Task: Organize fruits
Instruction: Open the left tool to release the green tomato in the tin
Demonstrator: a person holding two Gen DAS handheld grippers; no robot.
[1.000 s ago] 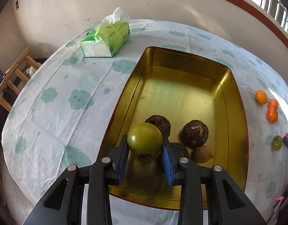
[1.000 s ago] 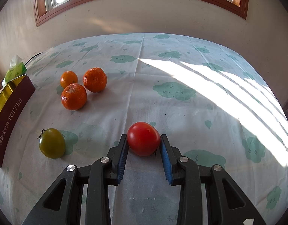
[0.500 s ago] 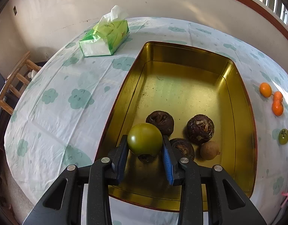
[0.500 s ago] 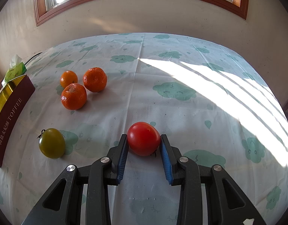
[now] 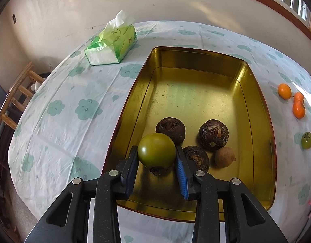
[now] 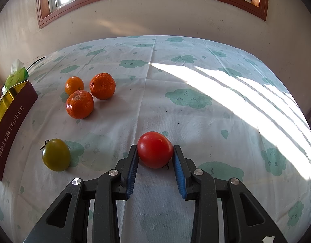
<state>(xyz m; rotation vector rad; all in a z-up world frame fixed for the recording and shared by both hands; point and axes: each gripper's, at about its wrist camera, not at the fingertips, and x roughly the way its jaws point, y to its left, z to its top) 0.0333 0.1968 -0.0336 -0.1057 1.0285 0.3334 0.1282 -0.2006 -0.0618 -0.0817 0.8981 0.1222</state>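
Note:
My left gripper [image 5: 157, 158] is shut on a green tomato [image 5: 156, 150] and holds it above the near left part of the gold tin [image 5: 198, 59]. In the tin lie three dark brown fruits [image 5: 213, 135] and a small tan fruit [image 5: 224, 157]. My right gripper [image 6: 155, 158] is shut on a red tomato [image 6: 155, 149] that rests on the tablecloth. Three oranges [image 6: 80, 104] and a second green tomato [image 6: 56, 154] lie on the cloth to its left. The tin's maroon side [image 6: 11, 121] shows at the far left.
A green tissue pack [image 5: 111, 44] lies on the table behind the tin on the left. A wooden chair [image 5: 15, 95] stands off the table's left edge. A wall and window sill run behind the table. Sunlight falls across the cloth [image 6: 226, 85] on the right.
My left gripper has drawn back and up a little with the green tomato, so more of the tin shows. The right gripper and red tomato have not moved.

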